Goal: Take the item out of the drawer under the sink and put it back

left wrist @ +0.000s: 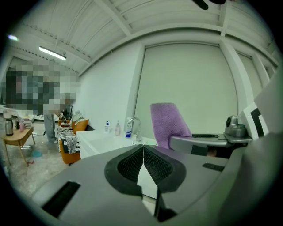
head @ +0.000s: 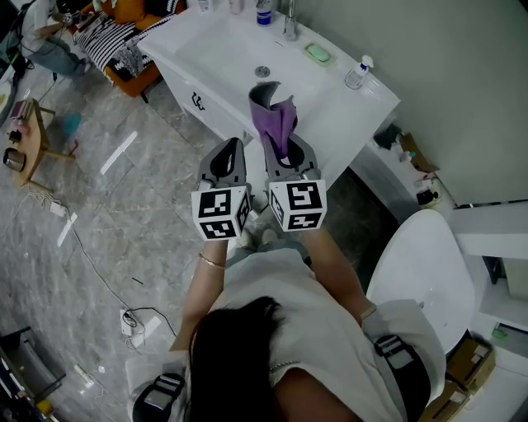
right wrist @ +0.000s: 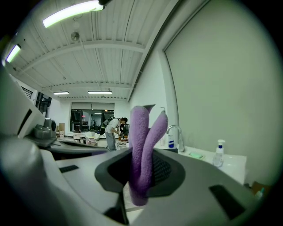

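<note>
My right gripper is shut on a purple cloth, which stands up folded between its jaws above the white sink counter. In the right gripper view the purple cloth fills the gap between the pads and sticks up in two folds. My left gripper hangs just to the left of it, shut, with nothing between its pads. The left gripper view shows the purple cloth and the right gripper's body to its right. The drawer under the sink is hidden from all views.
On the counter stand a tap, a green soap dish and a pump bottle. A white toilet is at the right. At the far left are a small wooden table and a seated person.
</note>
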Motion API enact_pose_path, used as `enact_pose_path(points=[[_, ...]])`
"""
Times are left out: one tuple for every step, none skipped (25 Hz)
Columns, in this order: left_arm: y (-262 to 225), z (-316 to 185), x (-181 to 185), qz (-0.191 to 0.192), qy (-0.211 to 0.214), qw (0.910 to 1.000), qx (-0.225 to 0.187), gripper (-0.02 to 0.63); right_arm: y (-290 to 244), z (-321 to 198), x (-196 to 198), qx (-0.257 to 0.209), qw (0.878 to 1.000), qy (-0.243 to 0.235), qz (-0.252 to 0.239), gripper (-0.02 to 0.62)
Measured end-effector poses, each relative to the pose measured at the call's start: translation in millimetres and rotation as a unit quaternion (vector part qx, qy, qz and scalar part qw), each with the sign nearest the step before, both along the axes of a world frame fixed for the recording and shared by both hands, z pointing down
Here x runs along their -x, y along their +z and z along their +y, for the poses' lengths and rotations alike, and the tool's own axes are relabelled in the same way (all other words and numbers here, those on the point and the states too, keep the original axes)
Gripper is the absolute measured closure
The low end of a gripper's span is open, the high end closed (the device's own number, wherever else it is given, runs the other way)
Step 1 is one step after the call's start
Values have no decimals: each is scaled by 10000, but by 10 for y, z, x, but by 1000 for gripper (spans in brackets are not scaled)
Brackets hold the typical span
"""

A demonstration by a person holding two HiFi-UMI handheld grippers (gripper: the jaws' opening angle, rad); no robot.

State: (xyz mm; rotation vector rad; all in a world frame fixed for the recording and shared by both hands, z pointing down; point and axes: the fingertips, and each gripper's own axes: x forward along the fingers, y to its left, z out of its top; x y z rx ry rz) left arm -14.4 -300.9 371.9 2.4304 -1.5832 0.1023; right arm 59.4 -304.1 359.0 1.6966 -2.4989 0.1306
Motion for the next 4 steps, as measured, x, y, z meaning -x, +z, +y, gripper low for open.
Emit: enact_pose_path(points=[[13, 3, -5, -26, 0, 10000, 29, 601, 3, -7, -12, 1, 10000, 22, -8, 514], [24, 8, -8, -41, 0, 10000, 50, 601, 6, -10, -20, 7, 10000, 30, -15, 514], [34, 15, -10, -50, -1, 10000, 69, 601, 9, -12, -27, 14, 10000, 32, -19, 514], [43, 22, -11, -58, -2, 9999, 88, 601, 12, -12, -33, 21, 10000, 32, -23, 514]])
